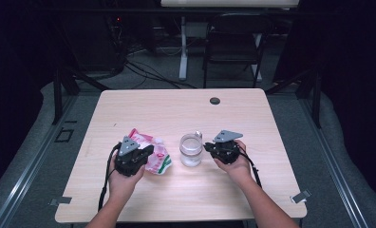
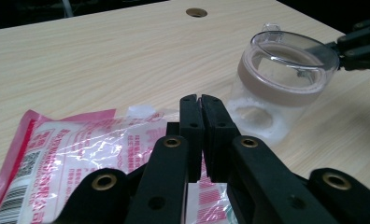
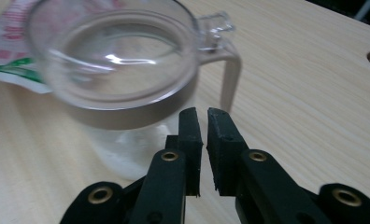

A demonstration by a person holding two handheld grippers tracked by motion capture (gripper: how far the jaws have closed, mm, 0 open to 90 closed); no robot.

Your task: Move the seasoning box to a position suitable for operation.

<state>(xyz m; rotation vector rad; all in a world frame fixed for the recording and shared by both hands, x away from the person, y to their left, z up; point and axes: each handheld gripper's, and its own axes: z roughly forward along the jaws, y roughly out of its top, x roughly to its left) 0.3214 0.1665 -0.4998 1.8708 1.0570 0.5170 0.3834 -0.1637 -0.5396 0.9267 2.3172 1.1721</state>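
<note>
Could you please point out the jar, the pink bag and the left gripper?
jar (image 2: 286, 88): left gripper view, its brown band.
pink bag (image 1: 154, 151): high view, its middle.
left gripper (image 2: 202, 112): left gripper view, between the jaw tips.

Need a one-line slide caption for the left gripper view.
Left gripper shut over pink packet; clear lidded jar stands beyond.

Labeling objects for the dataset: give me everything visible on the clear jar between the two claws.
The jar is clear glass or plastic, round, standing upright on the table. A brownish band circles it below the rim, and a clear hinged lid with a latch tab sits on top. A handle-like loop sticks out on one side. White powder lies at the bottom. The pink printed bag lies just beside it. The right claw is close by the band, with no clear contact.
</note>
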